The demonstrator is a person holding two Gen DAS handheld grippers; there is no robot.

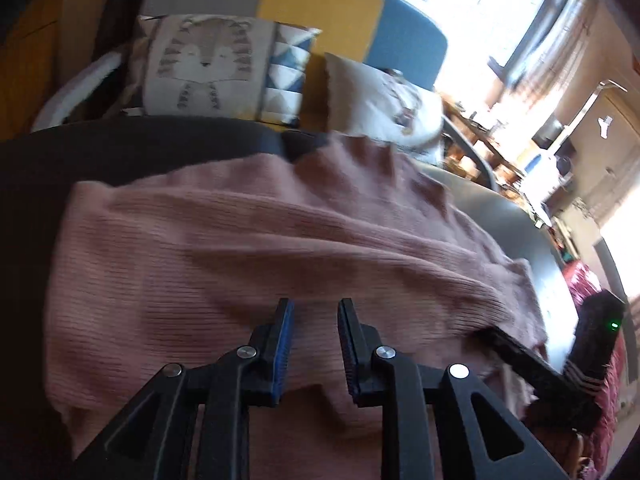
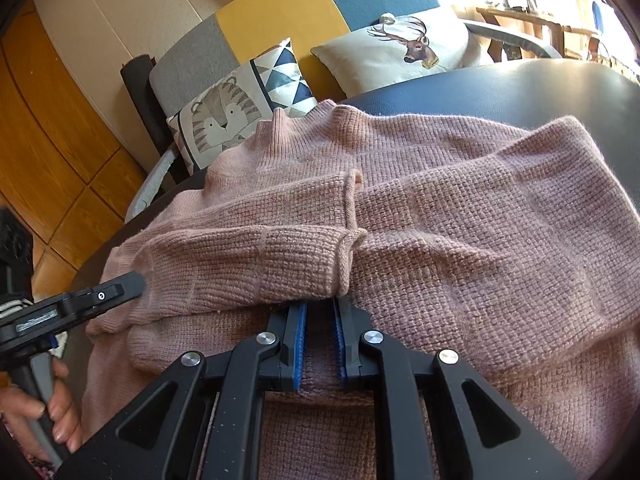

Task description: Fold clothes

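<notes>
A pink knit sweater (image 1: 240, 240) lies spread on a dark round table (image 1: 120, 148). In the right wrist view the sweater (image 2: 440, 220) has both sleeves folded across its body, cuffs meeting near the middle. My right gripper (image 2: 320, 312) is at the near hem, shut on a ribbed fold of the sweater that fills the gap between its blue pads. My left gripper (image 1: 316, 312) hovers over the sweater's side, open, with flat knit showing beyond its fingers. From the right wrist view the left gripper (image 2: 132, 282) touches the sweater's left edge. A hand (image 2: 60, 420) holds its handle.
Behind the table (image 2: 520, 88) stands a grey, yellow and blue sofa (image 2: 272, 16) with a tiger cushion (image 2: 224, 120) and a deer cushion (image 2: 408, 44). Bright windows (image 1: 480, 12) and cluttered shelves (image 1: 540, 160) fill the right. Wooden panels (image 2: 48, 140) are at left.
</notes>
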